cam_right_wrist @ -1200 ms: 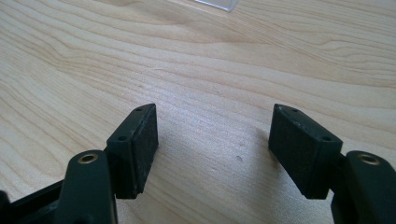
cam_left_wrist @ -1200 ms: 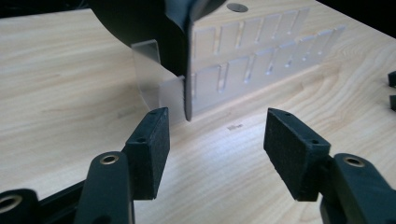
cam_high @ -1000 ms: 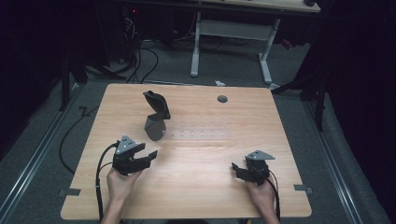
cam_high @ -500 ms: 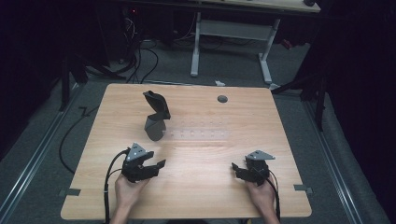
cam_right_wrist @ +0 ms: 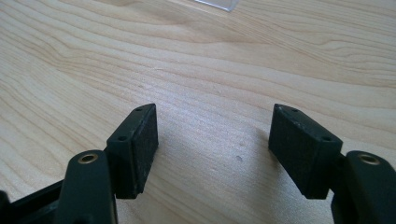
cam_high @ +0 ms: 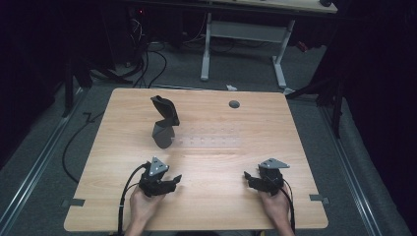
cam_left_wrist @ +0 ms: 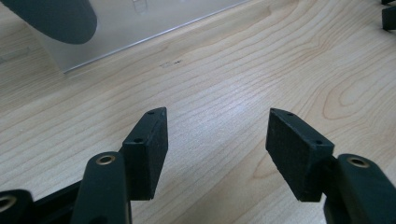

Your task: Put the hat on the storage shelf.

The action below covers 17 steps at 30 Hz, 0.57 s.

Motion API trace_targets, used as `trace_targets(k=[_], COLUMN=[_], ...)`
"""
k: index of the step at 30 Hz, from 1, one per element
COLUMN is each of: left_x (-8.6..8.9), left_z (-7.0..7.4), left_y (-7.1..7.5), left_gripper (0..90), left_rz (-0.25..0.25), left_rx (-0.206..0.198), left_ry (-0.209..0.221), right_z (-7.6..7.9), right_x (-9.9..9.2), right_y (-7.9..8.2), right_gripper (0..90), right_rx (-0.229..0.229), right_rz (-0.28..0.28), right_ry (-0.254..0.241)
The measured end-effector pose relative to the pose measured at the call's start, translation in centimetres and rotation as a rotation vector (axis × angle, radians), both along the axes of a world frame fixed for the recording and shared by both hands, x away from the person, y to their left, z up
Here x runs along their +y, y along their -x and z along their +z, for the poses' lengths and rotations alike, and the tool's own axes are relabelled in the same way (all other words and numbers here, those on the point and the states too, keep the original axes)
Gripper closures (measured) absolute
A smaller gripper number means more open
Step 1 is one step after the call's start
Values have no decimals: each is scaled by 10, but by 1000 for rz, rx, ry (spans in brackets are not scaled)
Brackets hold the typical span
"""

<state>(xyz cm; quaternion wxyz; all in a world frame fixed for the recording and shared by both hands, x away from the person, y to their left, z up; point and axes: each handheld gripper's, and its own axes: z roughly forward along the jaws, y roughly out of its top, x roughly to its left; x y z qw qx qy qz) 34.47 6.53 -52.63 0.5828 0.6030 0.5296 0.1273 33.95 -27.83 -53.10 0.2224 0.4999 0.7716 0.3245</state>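
Dark grey stand (cam_high: 164,123) upright, far-left on table, clear plate (cam_high: 209,141) beside.

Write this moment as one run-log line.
left gripper: open, empty | right gripper: open, empty | dark stand: untouched, upright | table

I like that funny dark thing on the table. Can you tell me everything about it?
The dark grey thing stands upright on the wooden table, behind the left tool. It looks like matte plastic: a rounded base with a flat black paddle-like top leaning to the left. A clear sheet lies beside it. No tool touches it.
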Motion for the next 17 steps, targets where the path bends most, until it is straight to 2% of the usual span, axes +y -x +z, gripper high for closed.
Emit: trace_targets(k=[3, 6, 9, 10, 17], left_x=[-3, -5, -9, -10, -10], left_z=[-4, -9, -18, -19, -20], left_y=[-2, -3, -3, -2, -2], left_gripper=[395, 394, 389, 374, 339], left_rz=[8, 16, 19, 16, 28], left_rx=[4, 3, 5, -9, 0], left_ry=[-7, -33, -83, -81, -80], right_z=[0, 0, 0, 0, 0], right_x=[0, 0, 0, 0, 0], right_y=[0, 0, 0, 0, 0], right_gripper=[332, 332, 331, 331, 331], right_rx=[0, 0, 1, 0, 1], right_rz=[0, 0, -1, 0, -3], right_ry=[0, 0, -1, 0, -1])
